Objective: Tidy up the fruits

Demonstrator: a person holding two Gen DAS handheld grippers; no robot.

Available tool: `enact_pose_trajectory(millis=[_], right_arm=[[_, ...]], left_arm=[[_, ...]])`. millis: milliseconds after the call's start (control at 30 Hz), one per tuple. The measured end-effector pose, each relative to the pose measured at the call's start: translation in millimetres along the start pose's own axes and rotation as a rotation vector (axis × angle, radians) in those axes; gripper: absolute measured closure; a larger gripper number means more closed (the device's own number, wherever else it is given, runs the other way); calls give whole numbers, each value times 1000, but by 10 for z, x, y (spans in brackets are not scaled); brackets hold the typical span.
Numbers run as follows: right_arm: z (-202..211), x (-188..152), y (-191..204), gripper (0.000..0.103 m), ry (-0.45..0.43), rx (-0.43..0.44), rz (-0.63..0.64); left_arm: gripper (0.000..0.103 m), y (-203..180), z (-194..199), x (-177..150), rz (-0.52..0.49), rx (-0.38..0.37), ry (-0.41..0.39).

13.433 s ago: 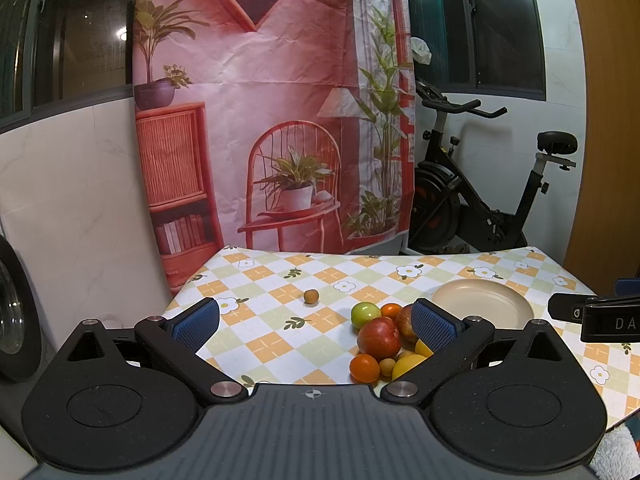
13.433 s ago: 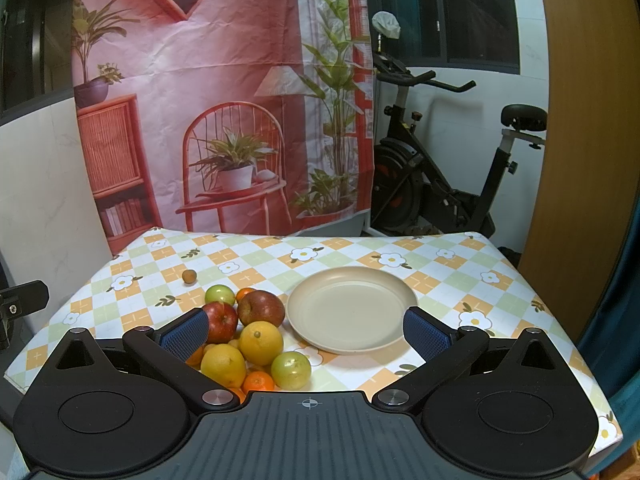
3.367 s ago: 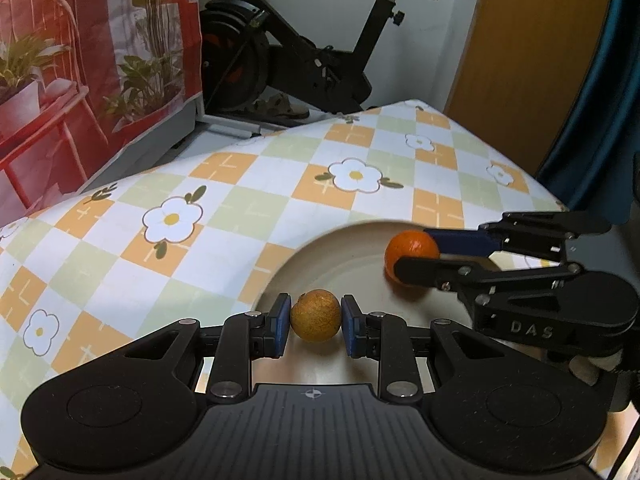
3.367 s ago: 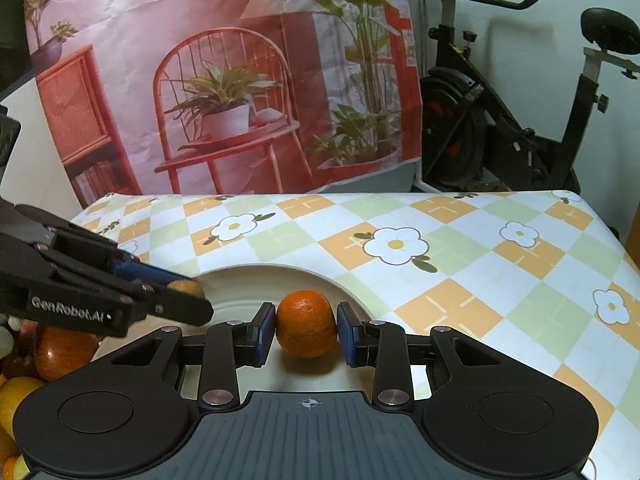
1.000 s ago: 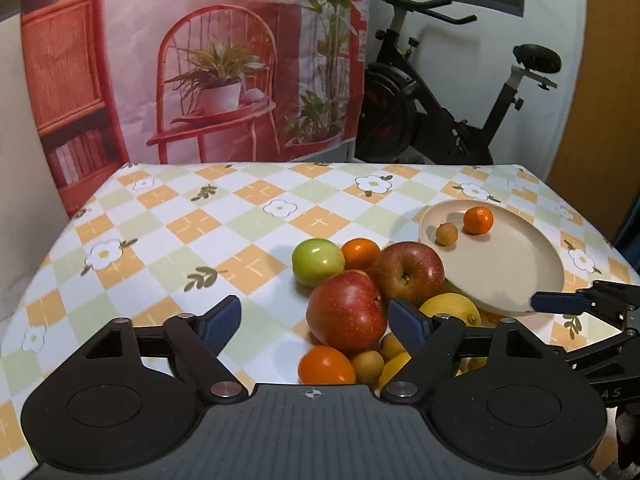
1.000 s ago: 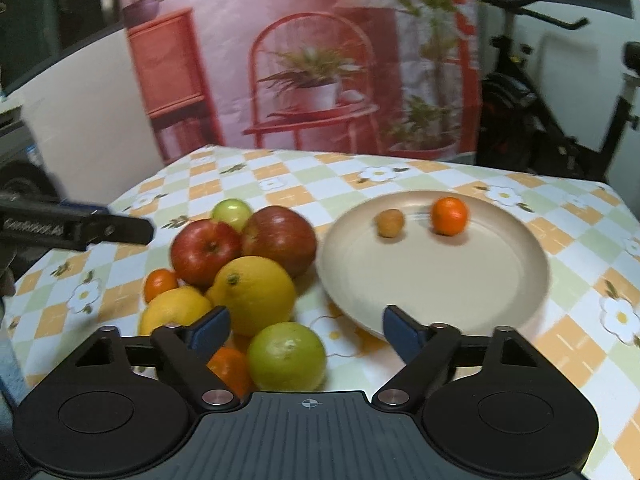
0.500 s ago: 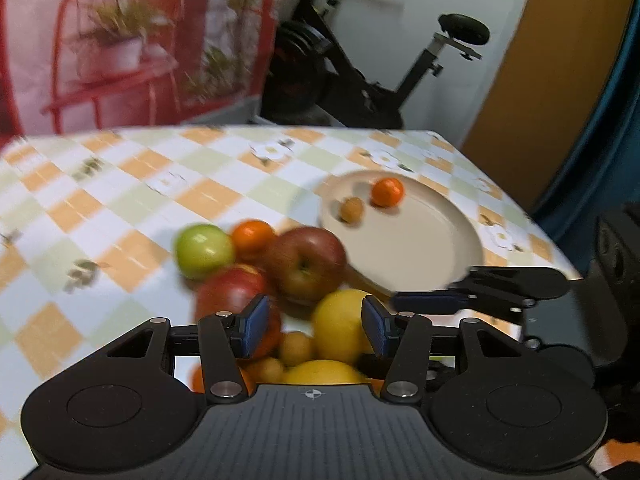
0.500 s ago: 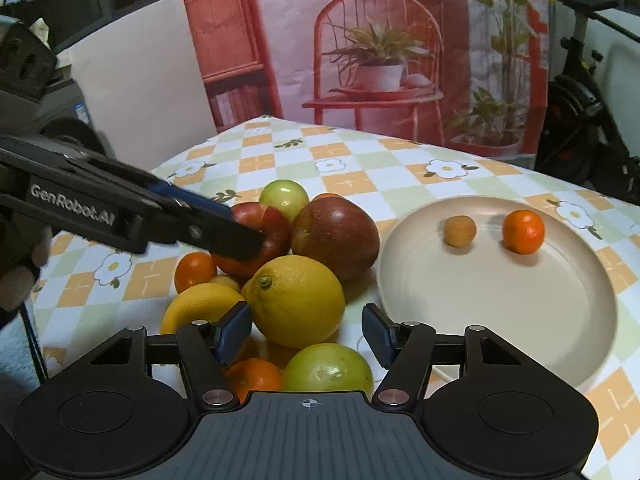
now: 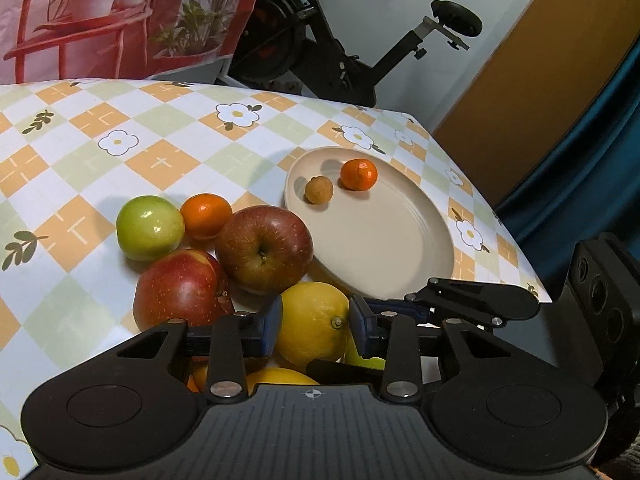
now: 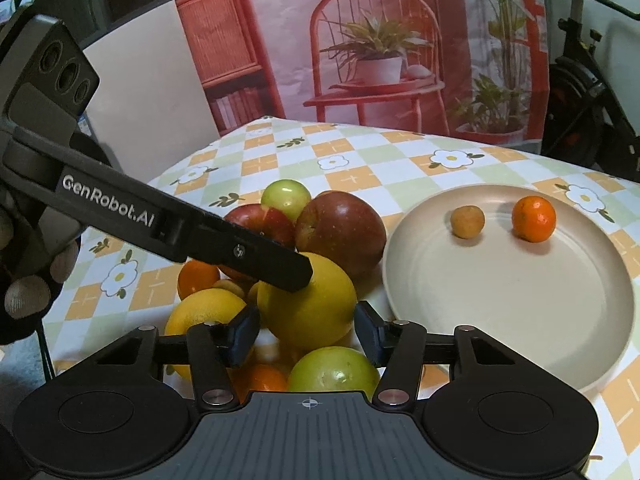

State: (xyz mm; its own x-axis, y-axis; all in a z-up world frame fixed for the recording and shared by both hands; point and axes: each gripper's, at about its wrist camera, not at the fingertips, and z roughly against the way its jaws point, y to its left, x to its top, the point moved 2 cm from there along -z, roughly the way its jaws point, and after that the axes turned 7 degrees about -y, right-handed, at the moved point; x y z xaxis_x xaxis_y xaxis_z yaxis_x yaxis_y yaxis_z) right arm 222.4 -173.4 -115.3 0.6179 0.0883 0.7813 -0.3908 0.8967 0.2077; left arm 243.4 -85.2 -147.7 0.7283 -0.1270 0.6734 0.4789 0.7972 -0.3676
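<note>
The beige plate sat on the checked tabletop with only two fruits in it, a small tangerine and a little tan longan-like fruit side by side near its far rim. The rest waited in a heap just beside the plate: two red apples, a green fruit, another tangerine, lemons and a few small pieces partly hidden beneath.

The left claw was closing around a lemon, its blue pads either side of it and seemingly just touching. The right claw was closing too, with a lemon between its pads; small gaps showed on both sides, so it was not yet gripped. It looked as if both claws framed one and the same lemon, though I couldn't be sure.

By my reckoning the job was barely begun: two pieces placed, most of the pile left to move
</note>
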Motion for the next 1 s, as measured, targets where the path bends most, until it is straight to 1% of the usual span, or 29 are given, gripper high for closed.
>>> enact_pose_trajectory(millis=[200,400,533,633,733,1000], right_arm=[[-64,-21,4,53,12,-15,-2],[-152,-20,49,49,14,-26,15],[-169,-36,55,50,4,-26,15],[-132,-55,38,51,-3,-20,8],[-51,-41,8,51,-26,-16,-4],[169,153,-150,51,-91,-32,-4]], left_arm=[[65,-29,-9,34,1,11,-5],[65,-2,-11,39,13,16,-7],[65,7,-14,40,17,13,-7],[66,-12,-3,44,15,7,-4],[66,-54,36,72,9,-6,-19],[66,-256,68,279,-34,-35,-62]])
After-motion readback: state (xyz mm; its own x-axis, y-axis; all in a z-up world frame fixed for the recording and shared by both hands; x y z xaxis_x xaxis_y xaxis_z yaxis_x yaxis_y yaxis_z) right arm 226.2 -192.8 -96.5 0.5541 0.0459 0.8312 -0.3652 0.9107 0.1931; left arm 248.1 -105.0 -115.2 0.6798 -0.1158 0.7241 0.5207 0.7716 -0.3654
